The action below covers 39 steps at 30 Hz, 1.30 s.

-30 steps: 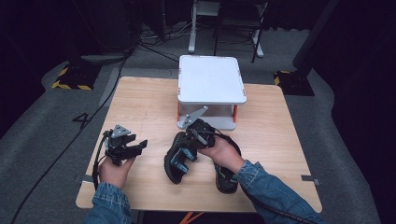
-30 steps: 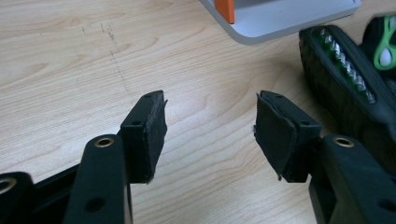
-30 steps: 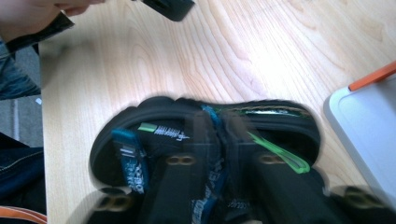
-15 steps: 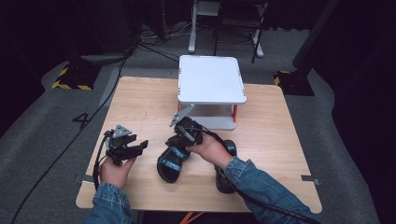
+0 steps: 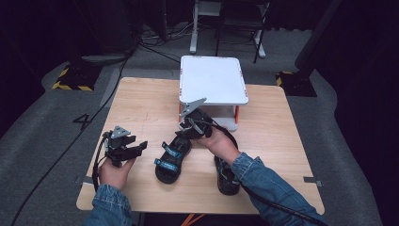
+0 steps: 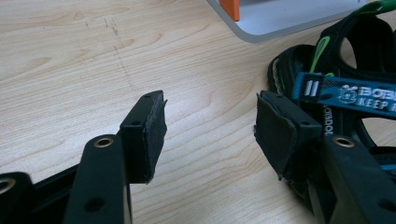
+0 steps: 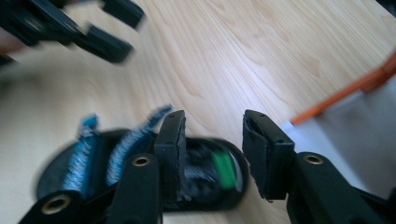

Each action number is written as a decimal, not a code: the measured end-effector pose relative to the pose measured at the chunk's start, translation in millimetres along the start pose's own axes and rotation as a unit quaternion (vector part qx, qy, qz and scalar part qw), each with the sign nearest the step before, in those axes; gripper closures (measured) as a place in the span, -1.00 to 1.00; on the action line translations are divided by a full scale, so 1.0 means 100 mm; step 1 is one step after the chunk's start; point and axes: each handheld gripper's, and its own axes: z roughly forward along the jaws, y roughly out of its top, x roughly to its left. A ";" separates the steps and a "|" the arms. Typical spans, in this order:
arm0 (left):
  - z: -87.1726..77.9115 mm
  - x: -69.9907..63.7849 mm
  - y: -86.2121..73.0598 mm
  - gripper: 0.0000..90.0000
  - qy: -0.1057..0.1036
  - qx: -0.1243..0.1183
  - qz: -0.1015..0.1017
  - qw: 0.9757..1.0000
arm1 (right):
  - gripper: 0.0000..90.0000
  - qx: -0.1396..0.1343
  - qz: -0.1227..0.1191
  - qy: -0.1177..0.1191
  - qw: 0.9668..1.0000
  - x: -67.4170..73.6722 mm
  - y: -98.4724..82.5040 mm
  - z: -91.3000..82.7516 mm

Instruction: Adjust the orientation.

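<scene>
A lab or recording studio is being shown. A wooden surface (image 5: 141,101) is being lit against dark curtained surroundings on grey carpet (image 5: 51,127). Cables (image 5: 150,40) are being run across the floor, hazard-striped tape (image 5: 70,86) is marking a stand's base, and a number four (image 5: 82,120) is marked on the carpet.

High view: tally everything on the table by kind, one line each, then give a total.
Sandals: 2, one near the table's middle, one partly hidden under the person's right forearm
White stands with orange legs: 1
Handheld grippers: 2, left gripper and right gripper
Total: 5
</scene>
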 end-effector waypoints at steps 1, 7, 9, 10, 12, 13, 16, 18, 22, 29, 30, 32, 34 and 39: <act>0.00 0.00 0.00 -0.04 0.001 0.000 0.000 1.000 | 0.27 0.010 -0.004 -0.008 1.000 -0.01 -0.04 0.04; 0.00 0.00 -0.01 -0.04 0.000 0.001 -0.005 1.000 | 0.59 0.056 -0.026 -0.017 0.998 -0.02 -0.15 0.23; 0.00 0.01 -0.01 -0.04 0.001 0.001 -0.001 1.000 | 0.78 0.062 -0.034 -0.029 0.997 0.01 -0.15 0.24; 0.00 0.01 -0.01 -0.04 0.001 0.001 -0.001 1.000 | 0.84 0.063 -0.037 -0.033 0.997 0.02 -0.14 0.23; 0.00 0.02 -0.01 -0.04 -0.001 -0.001 -0.003 1.000 | 0.90 0.068 -0.045 -0.033 0.996 0.04 -0.12 0.21; 0.00 0.01 -0.01 -0.04 -0.001 -0.001 -0.004 1.000 | 0.90 0.067 -0.047 -0.031 0.996 0.04 -0.12 0.19; 0.01 0.01 0.00 -0.04 -0.001 -0.001 -0.001 1.000 | 0.90 0.071 -0.048 -0.025 0.996 0.07 -0.12 0.12; 0.01 0.01 0.00 -0.04 -0.001 0.000 0.001 1.000 | 0.89 0.080 -0.049 -0.016 0.995 0.10 -0.15 0.02; 0.02 -0.01 0.02 -0.04 -0.002 0.000 0.000 1.000 | 0.89 0.094 -0.037 0.013 0.995 0.19 -0.26 -0.21; 0.07 -0.05 0.04 -0.04 -0.003 0.004 0.005 1.000 | 0.90 0.119 -0.029 0.076 0.990 0.39 -0.46 -0.44; 0.08 -0.06 0.05 -0.04 -0.004 0.005 0.006 1.000 | 0.92 0.122 -0.028 0.086 0.988 0.41 -0.48 -0.44; 0.08 -0.05 0.05 -0.04 -0.003 0.005 0.008 1.000 | 0.93 0.130 -0.023 0.120 0.984 0.46 -0.52 -0.46; 0.09 -0.05 0.05 -0.04 -0.003 0.006 0.008 1.000 | 0.93 0.131 -0.024 0.161 0.978 0.56 -0.55 -0.47; 0.08 -0.05 0.05 -0.04 -0.004 0.004 0.008 1.000 | 0.92 0.149 -0.056 0.191 0.969 0.80 -0.58 -0.39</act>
